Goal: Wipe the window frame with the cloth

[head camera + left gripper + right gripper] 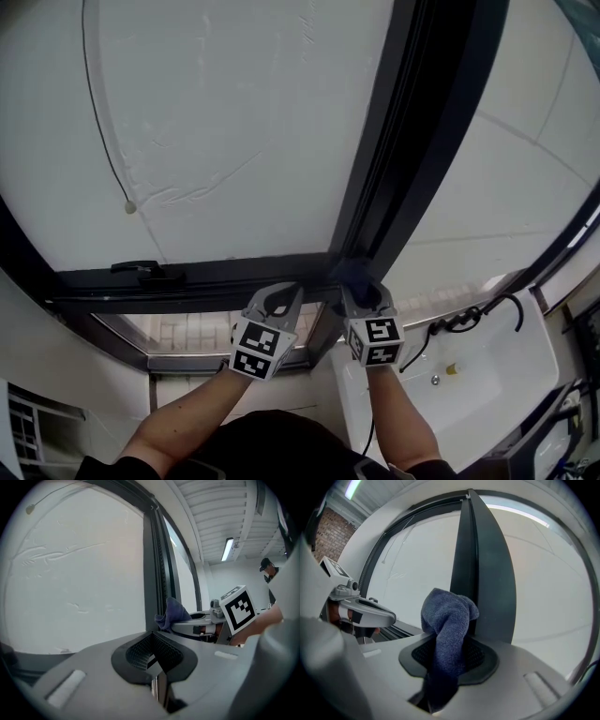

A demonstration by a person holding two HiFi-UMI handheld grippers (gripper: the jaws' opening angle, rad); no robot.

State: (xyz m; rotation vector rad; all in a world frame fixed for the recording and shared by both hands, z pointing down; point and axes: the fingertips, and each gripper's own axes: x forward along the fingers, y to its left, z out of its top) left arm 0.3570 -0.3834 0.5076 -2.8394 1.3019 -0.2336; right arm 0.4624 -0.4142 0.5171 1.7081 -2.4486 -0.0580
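Note:
A dark window frame [412,141] has an upright post that meets a horizontal rail at the bottom. My right gripper [364,292] is shut on a blue cloth [352,275], which rests at the foot of the post where it joins the rail. In the right gripper view the cloth [447,625] bunches up out of the jaws of the gripper [447,667], right against the post [480,573]. My left gripper [279,298] is just to the left, by the bottom rail, shut with nothing in it. The left gripper view shows the cloth [173,613] beside the post [152,573].
A thin cord ending in a bead [128,207] hangs across the frosted pane. A black window handle [141,270] sits on the bottom rail at the left. A white sink [487,366] with a black hose [469,319] lies below right. A person in a cap [266,569] stands far off.

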